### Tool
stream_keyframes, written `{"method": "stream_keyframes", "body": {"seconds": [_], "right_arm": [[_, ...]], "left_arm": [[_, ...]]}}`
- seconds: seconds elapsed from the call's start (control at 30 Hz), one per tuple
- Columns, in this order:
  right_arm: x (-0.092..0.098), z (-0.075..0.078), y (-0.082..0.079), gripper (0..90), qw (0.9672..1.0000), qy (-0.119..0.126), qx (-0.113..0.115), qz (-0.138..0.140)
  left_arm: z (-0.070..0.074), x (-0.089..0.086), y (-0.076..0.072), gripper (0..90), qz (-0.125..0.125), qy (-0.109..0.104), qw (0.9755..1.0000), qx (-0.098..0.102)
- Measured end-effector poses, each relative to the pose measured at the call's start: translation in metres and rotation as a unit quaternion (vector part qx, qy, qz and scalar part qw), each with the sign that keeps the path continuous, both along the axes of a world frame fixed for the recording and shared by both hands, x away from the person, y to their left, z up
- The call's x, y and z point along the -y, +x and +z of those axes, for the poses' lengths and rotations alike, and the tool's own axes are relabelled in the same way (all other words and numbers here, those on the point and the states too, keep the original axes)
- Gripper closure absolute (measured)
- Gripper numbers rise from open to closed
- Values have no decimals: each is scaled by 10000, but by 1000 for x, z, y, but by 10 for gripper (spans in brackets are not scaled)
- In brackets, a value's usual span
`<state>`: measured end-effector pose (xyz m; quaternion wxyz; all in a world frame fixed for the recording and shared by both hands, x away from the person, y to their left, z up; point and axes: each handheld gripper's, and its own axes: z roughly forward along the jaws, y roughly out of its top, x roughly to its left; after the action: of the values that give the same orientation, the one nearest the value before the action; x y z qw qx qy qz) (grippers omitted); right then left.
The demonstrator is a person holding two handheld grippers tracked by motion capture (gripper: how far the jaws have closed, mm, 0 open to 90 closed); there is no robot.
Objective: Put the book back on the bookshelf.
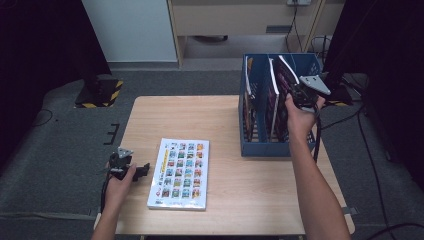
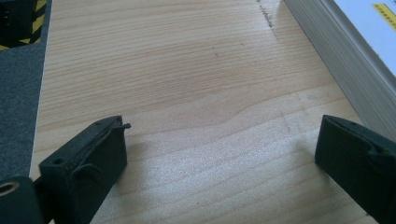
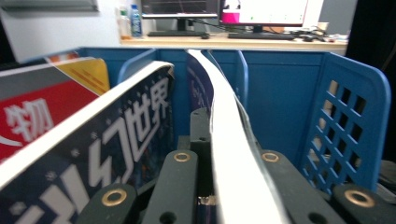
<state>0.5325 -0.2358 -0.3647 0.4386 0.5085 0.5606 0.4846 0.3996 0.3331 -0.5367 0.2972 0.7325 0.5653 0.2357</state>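
A blue file rack [image 1: 265,149] stands at the table's right, with several books upright in its slots. My right gripper [image 1: 301,96] is over the rack's right slot, shut on the top edge of a thin dark book [image 1: 283,82]. In the right gripper view that book's white page edge [image 3: 224,121] runs up between my jaws [image 3: 224,144], and a leaning dark-blue book [image 3: 116,140] stands to its left. A colourful picture book [image 1: 180,172] lies flat at the table's front left. My left gripper [image 1: 141,170] rests open just left of it, nothing between the jaws [image 2: 224,140].
The wooden table [image 1: 220,115] has bare room in the middle and behind the flat book. The book's page edges [image 2: 345,56] lie close to the left gripper's right jaw. Grey carpet [image 1: 65,150] surrounds the table; a black stand with a striped base [image 1: 100,92] is at far left.
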Motion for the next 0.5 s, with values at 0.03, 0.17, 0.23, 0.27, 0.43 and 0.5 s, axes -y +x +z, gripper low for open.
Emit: {"method": "stream_keyframes", "body": {"seconds": [0.03,0.17,0.23,0.27,0.43,0.5], "right_arm": [[-1,-1,1,840,10000,11,1,-22],[-3,-5,4,840,10000,37,-53,8],[-4,-7,4,840,9999,60,-74,33],[-5,-9,4,840,9999,74,-88,55],[-9,-13,3,836,9997,158,-42,157],[-11,-13,2,833,9997,129,-48,212]], "left_arm": [[0,0,0,13,0,-2,10000,1],[0,0,0,13,-1,-1,10000,1],[0,0,0,13,-3,-1,10000,1],[0,0,0,13,-4,0,10000,2],[0,0,0,14,-3,0,10000,3],[0,0,0,14,-3,-1,10000,3]]}}
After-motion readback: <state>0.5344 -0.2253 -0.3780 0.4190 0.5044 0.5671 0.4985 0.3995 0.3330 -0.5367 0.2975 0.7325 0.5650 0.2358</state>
